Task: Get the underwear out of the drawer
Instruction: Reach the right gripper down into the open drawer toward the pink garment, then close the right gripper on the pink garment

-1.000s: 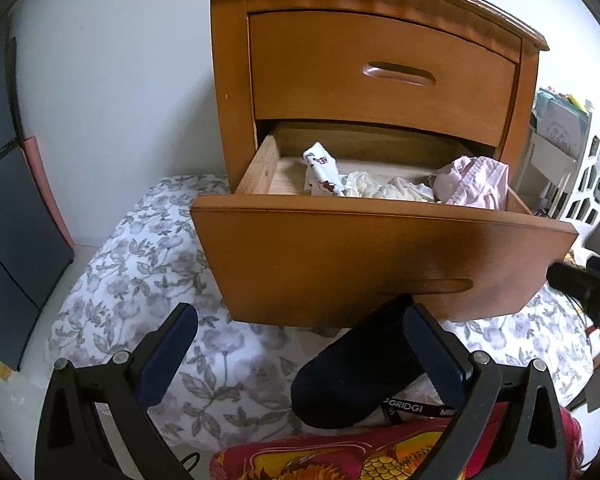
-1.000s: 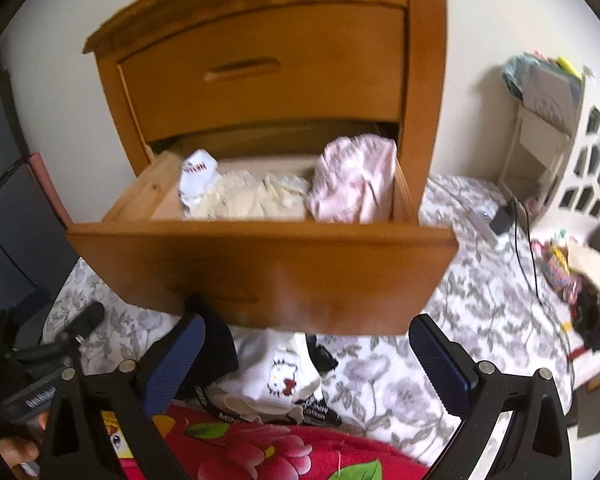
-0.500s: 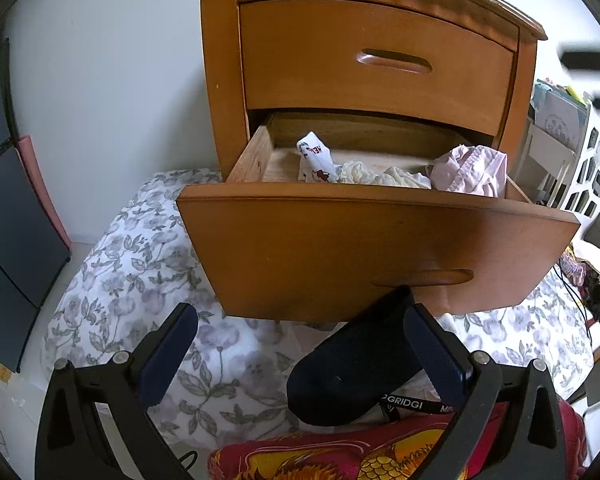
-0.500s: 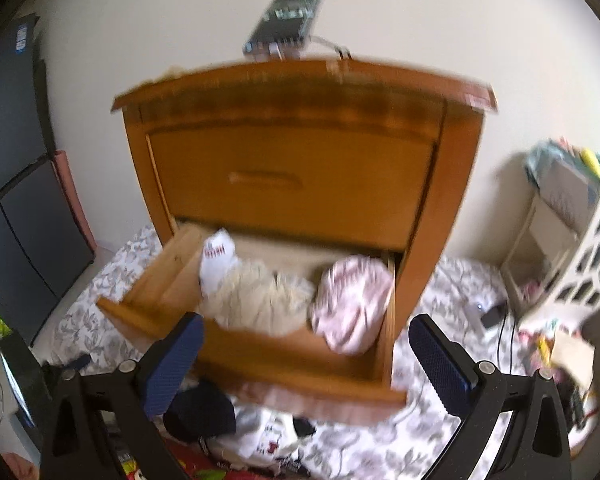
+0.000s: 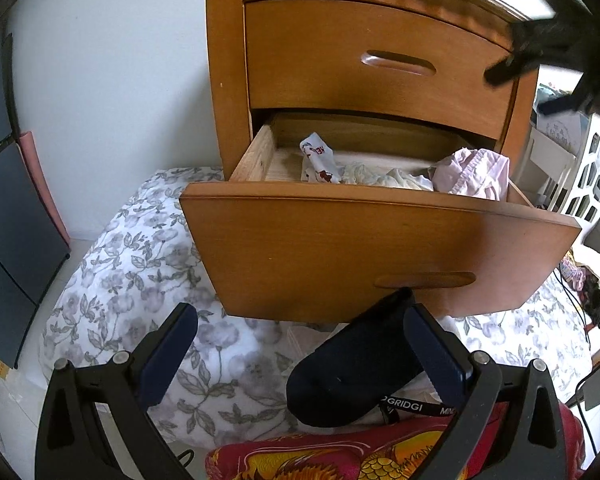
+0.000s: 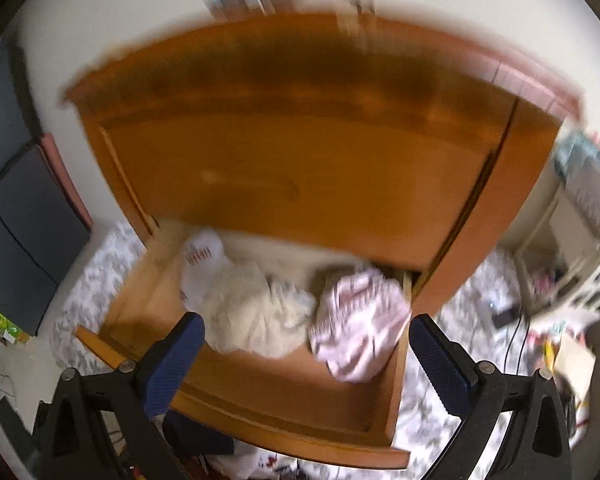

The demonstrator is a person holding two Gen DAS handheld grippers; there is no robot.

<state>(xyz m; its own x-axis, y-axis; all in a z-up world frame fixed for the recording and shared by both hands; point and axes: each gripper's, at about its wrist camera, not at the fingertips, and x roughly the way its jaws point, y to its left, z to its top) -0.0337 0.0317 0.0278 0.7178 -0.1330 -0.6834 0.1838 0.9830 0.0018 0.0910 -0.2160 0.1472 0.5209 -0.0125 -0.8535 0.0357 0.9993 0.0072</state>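
Note:
The lower drawer [image 5: 380, 248] of a wooden nightstand [image 5: 372, 64] is pulled out. Inside lie a white garment with red print [image 5: 320, 158], a cream one [image 5: 384, 176] and a pink striped piece of underwear [image 5: 474, 174] at the right end. My left gripper [image 5: 300, 340] is open, low in front of the drawer. My right gripper [image 6: 306, 346] is open, raised above the drawer, looking down on the cream garment [image 6: 252, 312] and the pink underwear [image 6: 360, 332]; this view is blurred. It shows at the top right of the left wrist view as a dark shape [image 5: 556, 40].
A dark sock-like garment [image 5: 360, 364] and a red and gold cloth [image 5: 340, 456] lie on the floral bedding [image 5: 140, 272] below the drawer. A white shelf unit [image 5: 580, 168] and cables [image 6: 512, 320] stand to the right. A dark panel [image 5: 4, 216] is at left.
My right gripper has risen from below the drawer front to above the open drawer and tilted down into it. The left gripper has barely shifted.

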